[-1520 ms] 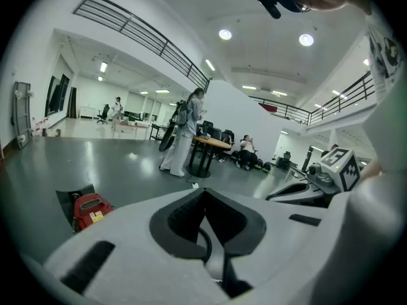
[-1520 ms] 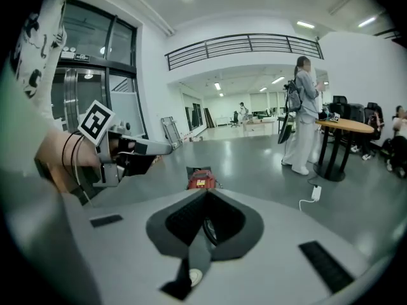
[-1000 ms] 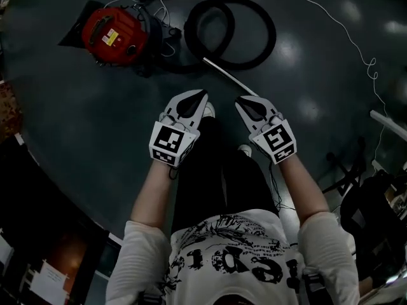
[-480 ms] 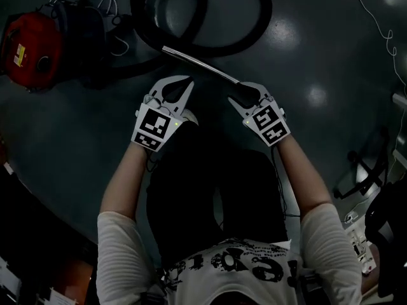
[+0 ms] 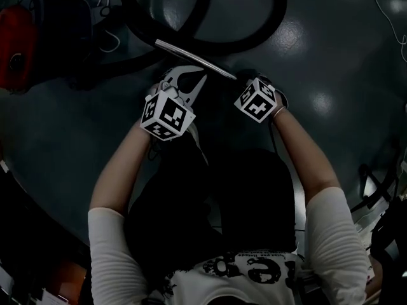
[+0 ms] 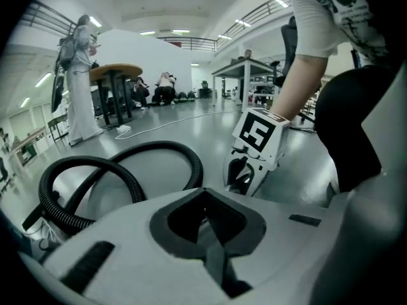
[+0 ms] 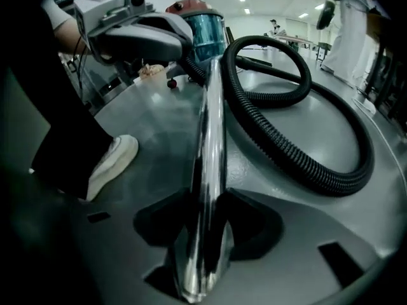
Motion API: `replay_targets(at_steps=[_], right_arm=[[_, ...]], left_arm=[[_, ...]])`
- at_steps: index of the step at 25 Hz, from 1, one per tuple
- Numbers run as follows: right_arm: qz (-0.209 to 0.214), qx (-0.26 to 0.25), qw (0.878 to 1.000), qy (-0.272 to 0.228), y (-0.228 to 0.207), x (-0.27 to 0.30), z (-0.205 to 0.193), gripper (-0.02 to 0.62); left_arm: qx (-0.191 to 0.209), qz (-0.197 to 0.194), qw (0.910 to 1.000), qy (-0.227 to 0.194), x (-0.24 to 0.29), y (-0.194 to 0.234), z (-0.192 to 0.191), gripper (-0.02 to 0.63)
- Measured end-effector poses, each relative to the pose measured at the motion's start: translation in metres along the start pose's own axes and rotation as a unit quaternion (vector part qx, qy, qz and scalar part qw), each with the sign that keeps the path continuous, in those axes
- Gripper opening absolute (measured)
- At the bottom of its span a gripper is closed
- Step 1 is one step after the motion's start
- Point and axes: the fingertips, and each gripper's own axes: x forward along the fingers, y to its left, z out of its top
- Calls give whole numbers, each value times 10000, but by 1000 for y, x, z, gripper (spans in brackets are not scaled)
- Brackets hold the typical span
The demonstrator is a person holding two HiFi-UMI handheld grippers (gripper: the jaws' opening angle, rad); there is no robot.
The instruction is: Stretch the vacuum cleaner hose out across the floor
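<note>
The black ribbed hose (image 5: 254, 40) lies coiled on the dark floor, and shows as a loop in the left gripper view (image 6: 127, 164) and the right gripper view (image 7: 286, 138). Its shiny metal tube (image 5: 194, 59) runs from the coil toward me. My right gripper (image 5: 240, 82) is low over the tube's near end. Its jaws have just been opening and now stand open, one on each side of the tube (image 7: 206, 170). My left gripper (image 5: 194, 78) hovers beside the tube, shut and empty (image 6: 205, 215). The red vacuum cleaner (image 5: 16, 43) sits at far left.
My white shoe (image 7: 111, 161) stands on the floor just left of the tube. A thin white cable (image 5: 388, 11) trails across the floor at upper right. Tables (image 6: 114, 75) and a standing person (image 6: 76, 75) are far off in the hall.
Both hands have dropped to the floor and the view has closed in on the hose. The right jaws went from shut to open around the tube's end. The left jaws stay shut.
</note>
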Motion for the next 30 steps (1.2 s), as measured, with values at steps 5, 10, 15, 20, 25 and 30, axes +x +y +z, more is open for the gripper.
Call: replay_targets(at_steps=[5,10,15,20,25,30], right_arm=[[560,-43,9981,259,9,24,-4,146],[392,-161,9989,214,13,35,0,123],[327,-40,9990,293,11,37,0,118],[323,317,9983,361,13,32,1,98],[578,414,9966,412,25,-16,11,98],[685,338,9954,571,45,-98,29,100]], left_arm=[[-186,61,9998,-4,2,-4,-9,5],[-447,68,9990,6,-8,-7,-25,5],[-661,134,9977,-7,-13,-9,-38,5],[-748,-46,9970,-203,-15,-18,-28,14],[-676,138,9961,-558,-35,-7,-3,27],[-637,265,9955,-646,-82,-9,60,26]])
